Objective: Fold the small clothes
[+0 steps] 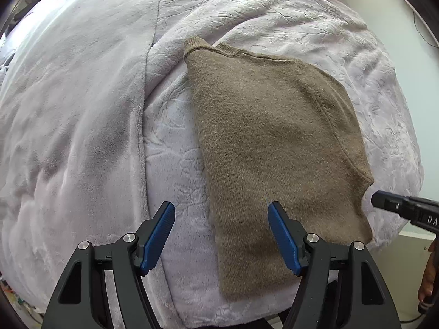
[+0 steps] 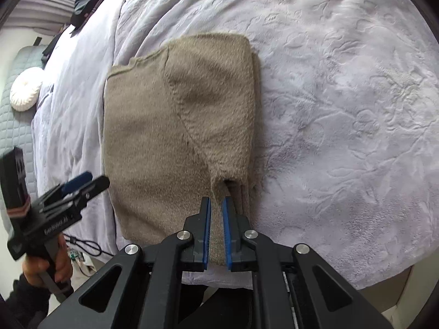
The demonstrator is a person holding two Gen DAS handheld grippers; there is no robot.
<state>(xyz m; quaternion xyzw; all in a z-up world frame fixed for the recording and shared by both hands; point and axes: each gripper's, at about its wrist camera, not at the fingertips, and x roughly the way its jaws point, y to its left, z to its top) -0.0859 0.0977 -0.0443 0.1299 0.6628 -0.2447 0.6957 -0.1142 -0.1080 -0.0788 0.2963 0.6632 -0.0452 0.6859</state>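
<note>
Our left gripper (image 1: 221, 211) hangs with its ribbed blue pads spread wide and nothing between them; it points down over the near left edge of the sweater (image 1: 271, 142), one pad above the blanket, the other above the knit. From the right wrist view we see this same gripper (image 2: 82, 182) off to the left, gripped by a hand (image 2: 41, 271) in a dark sleeve, clear of the cloth.

Moving right, the sweater lies flat on the bed, folded into a rough rectangle, a fuzzy taupe knit with a ribbed neckband at its far end and a curved raglan seam across its top layer. Beneath it spreads a pale lilac plush blanket (image 1: 82, 109), smooth on the left, embossed with a leafy pattern (image 1: 315, 13) under and to the right of the garment.

Further right, our right gripper (image 2: 216, 205) has its pads nearly together, pinching a small tuck of the knit at the sweater's near right edge (image 2: 219, 186). How many layers it has we cannot tell; the fold hides them. In the left wrist view only its black tip (image 1: 384, 201) enters from the right, the rest cut off.
</note>
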